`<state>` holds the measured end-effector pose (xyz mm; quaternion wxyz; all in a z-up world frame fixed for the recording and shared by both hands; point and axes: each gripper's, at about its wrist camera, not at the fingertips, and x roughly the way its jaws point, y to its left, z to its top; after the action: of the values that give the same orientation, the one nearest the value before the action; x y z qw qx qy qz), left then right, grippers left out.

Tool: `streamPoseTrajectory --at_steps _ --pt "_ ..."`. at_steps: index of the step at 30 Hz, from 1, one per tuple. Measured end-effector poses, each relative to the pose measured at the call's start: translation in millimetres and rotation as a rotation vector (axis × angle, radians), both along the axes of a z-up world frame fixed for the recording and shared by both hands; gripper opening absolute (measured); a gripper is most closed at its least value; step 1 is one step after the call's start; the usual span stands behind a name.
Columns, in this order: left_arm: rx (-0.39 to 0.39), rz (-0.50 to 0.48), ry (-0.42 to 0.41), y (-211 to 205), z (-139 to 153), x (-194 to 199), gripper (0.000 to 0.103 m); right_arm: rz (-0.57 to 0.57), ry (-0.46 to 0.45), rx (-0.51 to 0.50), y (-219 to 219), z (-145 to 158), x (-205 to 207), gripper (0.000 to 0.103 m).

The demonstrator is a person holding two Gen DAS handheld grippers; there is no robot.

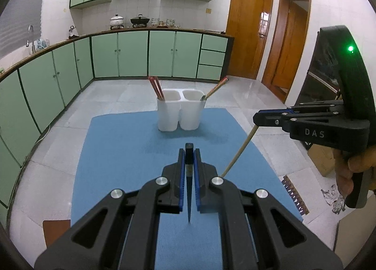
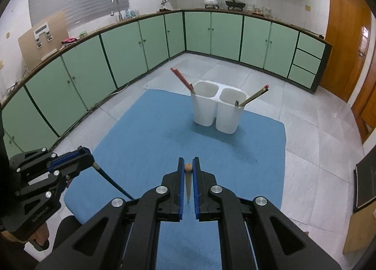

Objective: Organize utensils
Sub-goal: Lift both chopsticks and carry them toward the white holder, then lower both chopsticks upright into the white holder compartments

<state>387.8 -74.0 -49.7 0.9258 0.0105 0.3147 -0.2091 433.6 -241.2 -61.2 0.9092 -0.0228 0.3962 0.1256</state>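
Blue mat [image 1: 131,143] with white holder [image 1: 181,111] at twelve o'clock noted; light, stiff, slippery chopsticks are pinched near their blunt ends: dark chopstick [image 1: 189,194] by left gripper [image 1: 189,152] fingers, pale chopstick [image 2: 188,187] by right gripper [image 2: 188,164] fingers.

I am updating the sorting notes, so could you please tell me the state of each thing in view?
Left claw: shut on dark chopstick.
Right claw: shut on pale chopstick.
White holder: upright on blue mat.
Red chopsticks: leaning in left cup.
Tan chopsticks: leaning in right cup.
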Motion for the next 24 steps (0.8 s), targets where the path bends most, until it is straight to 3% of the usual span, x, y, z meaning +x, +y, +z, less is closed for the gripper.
streamPoseTrajectory --at_steps 7,14,24 --pt "-0.009 -0.01 -0.059 -6.7 38.1 23.5 0.006 -0.005 -0.013 -0.027 -3.7 31.1 10.3 0.006" --pt "-0.037 0.005 -0.151 -18.4 95.7 55.6 0.006 -0.035 -0.059 -0.032 -14.6 86.6 30.9 0.006" --pt "-0.08 0.046 -0.228 -42.4 139.9 127.8 0.006 -0.086 -0.129 -0.012 -22.4 148.7 91.6 0.006"
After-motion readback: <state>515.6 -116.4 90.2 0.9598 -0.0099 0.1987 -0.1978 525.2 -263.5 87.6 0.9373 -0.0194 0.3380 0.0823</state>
